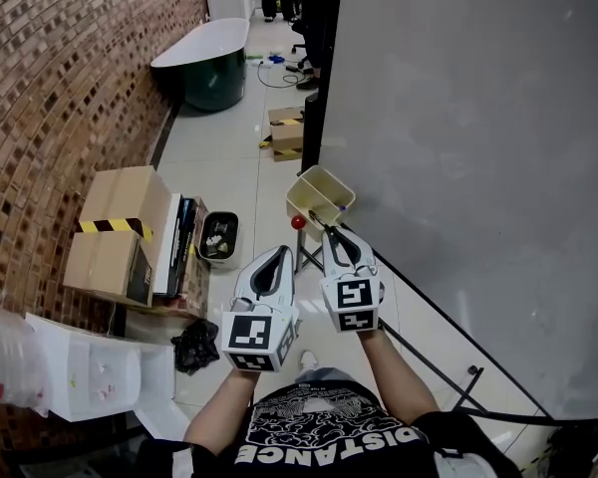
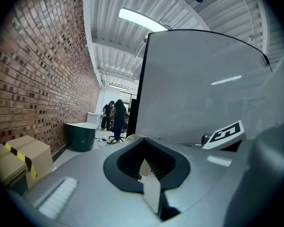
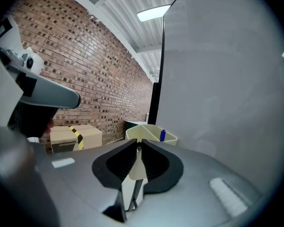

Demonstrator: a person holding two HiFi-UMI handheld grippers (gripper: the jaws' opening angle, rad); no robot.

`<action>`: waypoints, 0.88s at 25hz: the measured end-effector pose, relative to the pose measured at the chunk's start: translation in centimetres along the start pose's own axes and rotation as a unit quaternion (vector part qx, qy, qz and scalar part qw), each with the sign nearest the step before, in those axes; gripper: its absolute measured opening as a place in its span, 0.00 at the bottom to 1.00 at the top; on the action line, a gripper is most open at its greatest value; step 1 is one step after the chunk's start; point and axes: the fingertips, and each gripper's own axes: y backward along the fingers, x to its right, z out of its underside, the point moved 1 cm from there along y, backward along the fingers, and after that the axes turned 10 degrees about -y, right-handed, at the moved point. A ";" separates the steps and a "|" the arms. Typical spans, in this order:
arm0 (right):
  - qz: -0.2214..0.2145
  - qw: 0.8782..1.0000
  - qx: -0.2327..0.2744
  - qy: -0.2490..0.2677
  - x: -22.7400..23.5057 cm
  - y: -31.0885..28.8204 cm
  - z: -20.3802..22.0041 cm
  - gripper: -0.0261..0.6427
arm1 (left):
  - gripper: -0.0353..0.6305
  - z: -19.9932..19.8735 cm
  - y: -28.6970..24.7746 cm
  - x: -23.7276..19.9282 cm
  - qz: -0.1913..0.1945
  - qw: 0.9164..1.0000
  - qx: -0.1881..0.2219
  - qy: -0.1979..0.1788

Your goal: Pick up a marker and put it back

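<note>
A cream tray (image 1: 326, 181) hangs at the lower left edge of the big whiteboard (image 1: 478, 118). A blue marker (image 3: 162, 135) stands in the tray (image 3: 146, 132), its tip just showing (image 1: 345, 208) in the head view. My right gripper (image 1: 331, 232) is shut and empty, its tips just short of the tray. In its own view the right gripper (image 3: 139, 144) points at the tray. My left gripper (image 1: 280, 252) hangs beside it, slightly lower, also shut and holding nothing. The left gripper (image 2: 145, 145) faces down the aisle along the board.
A red ball (image 1: 298, 223) sits under the tray on the board's stand. Cardboard boxes (image 1: 120, 227) and a black bin (image 1: 219, 237) line the brick wall at left. A dark green tub (image 1: 204, 63) and people (image 2: 113, 119) stand farther down the tiled floor.
</note>
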 end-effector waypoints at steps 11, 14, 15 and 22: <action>-0.001 1.000 0.003 0.006 -0.1 -0.4 0.0 0.09 | 0.06 -0.1 -0.4 -0.4 -0.004 1.000 -0.003 0.003; 0.000 1.000 0.004 0.006 -0.1 -0.2 0.0 0.09 | 0.06 0.0 -0.3 -0.3 -0.003 1.000 -0.003 0.002; 0.001 1.000 0.005 0.006 -0.1 -0.1 0.0 0.09 | 0.06 -0.1 -0.3 -0.2 -0.002 1.000 -0.003 0.002; 0.008 1.000 0.015 0.004 -0.4 1.4 -0.8 0.09 | 0.06 -0.4 0.6 0.4 0.007 1.000 0.001 0.003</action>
